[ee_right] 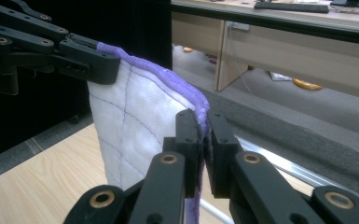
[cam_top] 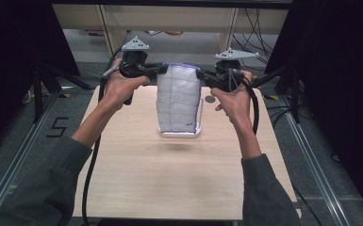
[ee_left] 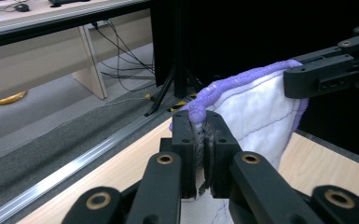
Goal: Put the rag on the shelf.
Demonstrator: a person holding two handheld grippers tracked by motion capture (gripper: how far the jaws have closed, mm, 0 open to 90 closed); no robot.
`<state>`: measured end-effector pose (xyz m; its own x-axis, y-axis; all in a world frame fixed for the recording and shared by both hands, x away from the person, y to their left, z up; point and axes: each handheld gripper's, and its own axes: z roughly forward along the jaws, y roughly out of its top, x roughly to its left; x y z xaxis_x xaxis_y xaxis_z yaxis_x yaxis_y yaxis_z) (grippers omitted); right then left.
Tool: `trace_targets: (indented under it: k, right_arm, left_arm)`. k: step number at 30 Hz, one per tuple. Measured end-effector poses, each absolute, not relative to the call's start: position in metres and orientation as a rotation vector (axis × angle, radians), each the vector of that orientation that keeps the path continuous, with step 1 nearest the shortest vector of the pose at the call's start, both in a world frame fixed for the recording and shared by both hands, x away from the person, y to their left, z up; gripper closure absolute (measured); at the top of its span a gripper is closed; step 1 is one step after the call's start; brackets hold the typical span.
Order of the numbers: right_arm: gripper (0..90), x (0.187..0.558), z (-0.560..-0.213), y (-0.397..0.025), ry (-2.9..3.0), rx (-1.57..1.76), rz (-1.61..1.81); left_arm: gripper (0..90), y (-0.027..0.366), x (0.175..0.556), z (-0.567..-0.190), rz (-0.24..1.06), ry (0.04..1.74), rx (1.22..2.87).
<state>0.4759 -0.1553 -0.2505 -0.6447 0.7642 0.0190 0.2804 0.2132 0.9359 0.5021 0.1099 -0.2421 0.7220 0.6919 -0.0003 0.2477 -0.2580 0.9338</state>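
Observation:
A white quilted cloth [cam_top: 179, 100] with a purple hem hangs folded above the wooden table [cam_top: 179, 179]; its lower edge reaches the tabletop. My left gripper [cam_top: 160, 70] is shut on the cloth's top left corner, and my right gripper [cam_top: 201, 75] is shut on the top right corner. In the left gripper view the jaws [ee_left: 201, 140] pinch the purple hem of the cloth [ee_left: 256, 116], with the other gripper [ee_left: 307, 79] clamped at the far corner. In the right gripper view my jaws [ee_right: 202, 135] squeeze the hem of the cloth [ee_right: 130, 121], and the left gripper [ee_right: 91, 60] holds the far end.
A small dark round mark [cam_top: 210, 99] lies on the table right of the cloth. Metal floor rails [cam_top: 14, 165] run along both sides of the table. Tripod legs [cam_top: 45, 80] and cables [cam_top: 259, 28] stand behind it, near wooden desks [cam_top: 169, 19].

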Motion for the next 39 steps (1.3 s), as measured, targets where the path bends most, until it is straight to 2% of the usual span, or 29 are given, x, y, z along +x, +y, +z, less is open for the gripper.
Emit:
trace_targets:
  k: [18, 28, 39]
  right_arm:
    - [85.3, 0.527, -0.245, -0.150, 2.025, 1.088, 1.418]
    - [85.0, 0.565, -0.273, -0.152, 2.047, 1.192, 1.381]
    - [84.7, 0.590, -0.304, -0.148, 2.088, 1.265, 1.278]
  left_arm:
    - [83.8, 0.108, 0.549, -0.249, 0.476, 0.867, 1.751]
    - [83.1, 0.104, 0.579, -0.275, 0.420, 0.915, 1.758]
    - [83.0, 0.100, 0.602, -0.309, 0.396, 0.956, 1.804]
